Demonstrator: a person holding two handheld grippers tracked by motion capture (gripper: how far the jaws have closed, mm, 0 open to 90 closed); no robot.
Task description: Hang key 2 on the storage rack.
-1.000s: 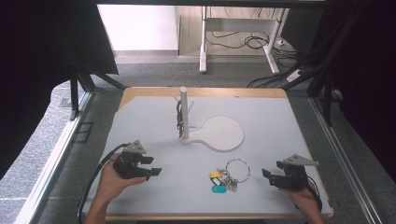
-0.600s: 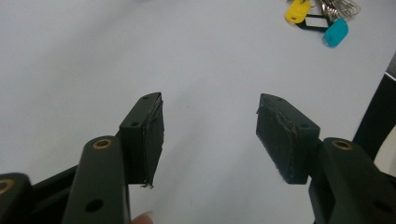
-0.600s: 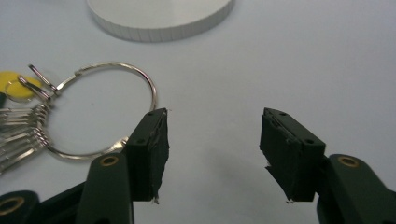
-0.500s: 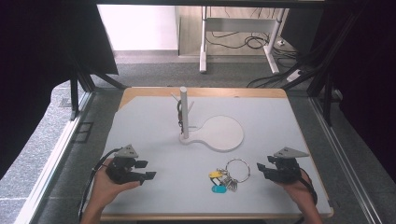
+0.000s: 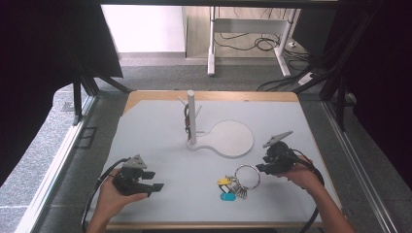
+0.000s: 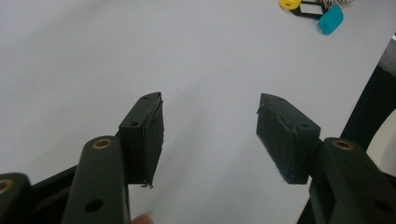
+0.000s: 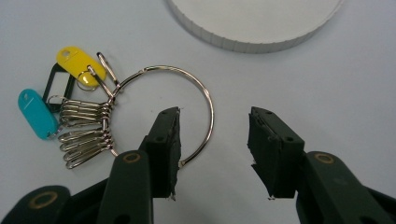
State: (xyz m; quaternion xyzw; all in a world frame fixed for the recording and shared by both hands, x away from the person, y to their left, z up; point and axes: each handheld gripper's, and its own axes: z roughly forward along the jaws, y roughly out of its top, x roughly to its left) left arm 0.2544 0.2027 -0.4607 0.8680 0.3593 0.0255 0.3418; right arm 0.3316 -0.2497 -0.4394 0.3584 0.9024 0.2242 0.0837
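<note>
While our right gripper (image 7: 212, 140), its jaws half apart and just closing around the rim of the key ring (image 7: 205, 109) lying near the stand (image 5: 192, 116), lines up, we judge pinching the wire comes next; our left gripper (image 6: 210, 135) waits open.

No readable text anywhere

The yellow key tag (image 7: 77, 59), the teal key tag (image 7: 37, 113) and the clear-windowed black tag (image 7: 58, 84), all left of the right gripper's jaws, bear no legible lettering, number or brand.
</note>
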